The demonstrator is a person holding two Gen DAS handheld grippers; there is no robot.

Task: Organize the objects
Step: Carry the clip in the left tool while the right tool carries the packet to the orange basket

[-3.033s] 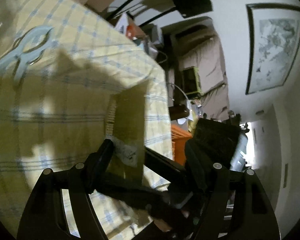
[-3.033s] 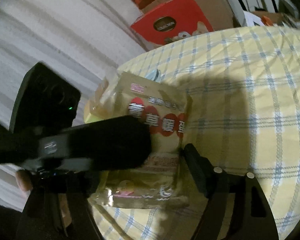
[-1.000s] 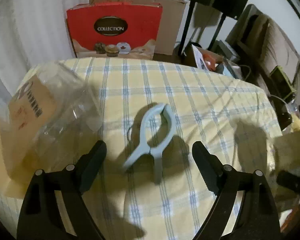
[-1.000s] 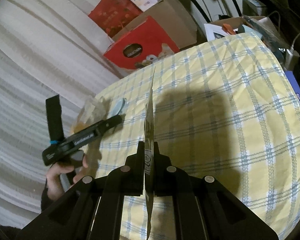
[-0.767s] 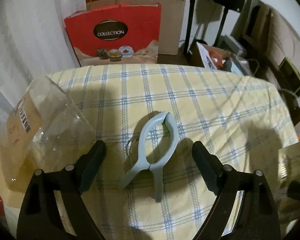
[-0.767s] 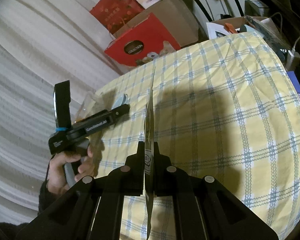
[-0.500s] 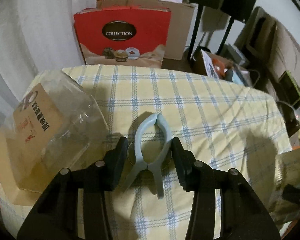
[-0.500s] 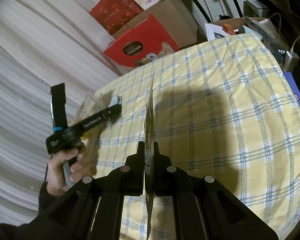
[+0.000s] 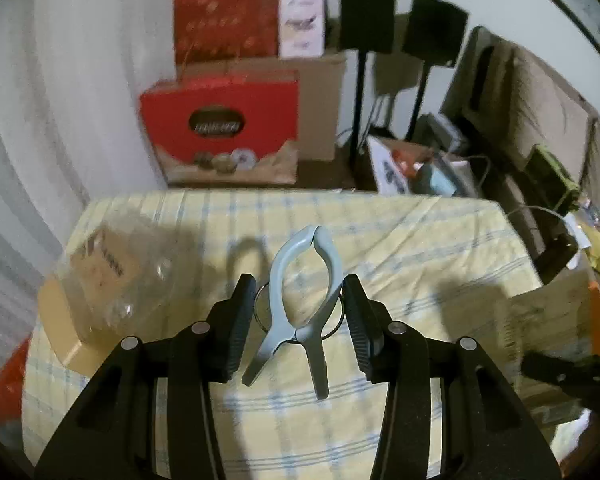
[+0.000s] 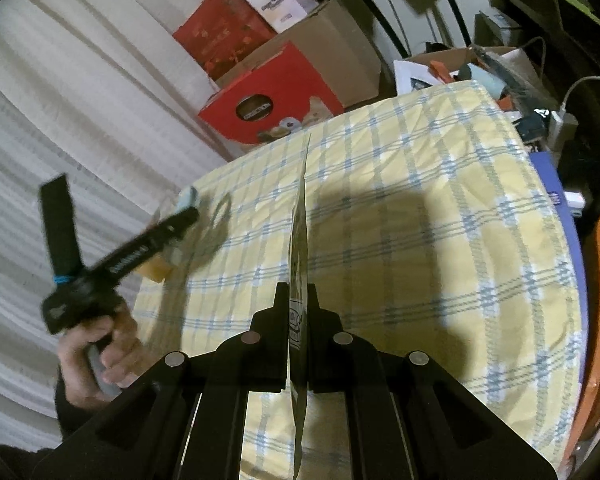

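Now, in the left wrist view, the left gripper [image 9: 298, 312] has just squeezed in on the pale blue clip [image 9: 300, 300]. Its two pads press the clip's sides, so the clip is held. The clip looks lifted a little above the yellow checked cloth [image 9: 420, 264], with its shadow on the cloth behind it. Its long way runs straight ahead, closed nose pointing away and two handles pointing back. On the left lies a clear plastic bag [image 9: 100, 280] with a tan label; its letters are too blurry to read. At the far right edge a tan packet [image 9: 552, 320] peeks in. Behind the table stands a red box [image 9: 220, 136] with a dark oval label, also blurry.

Next, in the right wrist view, the right gripper [image 10: 298, 336] is pinched tight on the packet [image 10: 298, 240], seen edge-on and standing up. The left gripper [image 10: 152, 240] is off to the left, with a hand [image 10: 100, 356] around its handle. I think the clip must go onto the packet's top edge, so the left hand needs to swing right, nose first.
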